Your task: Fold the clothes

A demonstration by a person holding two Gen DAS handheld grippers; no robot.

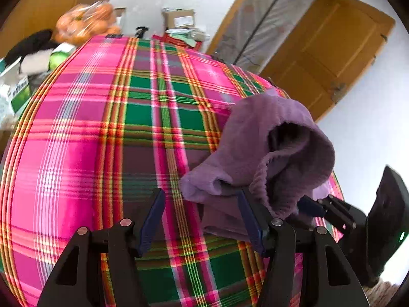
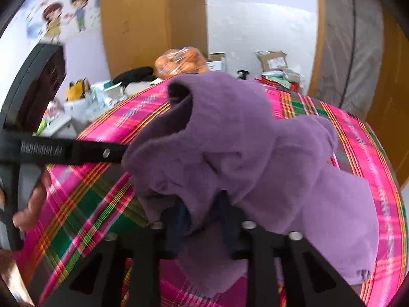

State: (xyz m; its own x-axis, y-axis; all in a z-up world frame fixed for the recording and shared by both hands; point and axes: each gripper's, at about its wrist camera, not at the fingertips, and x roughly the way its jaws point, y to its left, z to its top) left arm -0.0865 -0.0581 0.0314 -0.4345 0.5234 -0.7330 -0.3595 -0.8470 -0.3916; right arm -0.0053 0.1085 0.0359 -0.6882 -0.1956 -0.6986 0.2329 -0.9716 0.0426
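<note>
Spreading wide, your left gripper (image 1: 202, 220) fingers hold nothing, just left of the purple garment (image 1: 268, 151). Your right gripper (image 2: 204, 220) pinches that bunched garment above the plaid tabletop (image 1: 89, 140). Beyond it, a bag of oranges (image 1: 87, 23).

The left black two-finger claw (image 1: 202, 217) hangs with blue-padded fingers (image 1: 150, 220) spread wide, gripping nothing — the right black claw (image 2: 203, 226) sits at its 3 o'clock, fingers nearly together, pinching purple fabric.

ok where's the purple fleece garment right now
The purple fleece garment hangs bunched from the shut right gripper above the pink plaid cloth, just right of the open left gripper.
</note>
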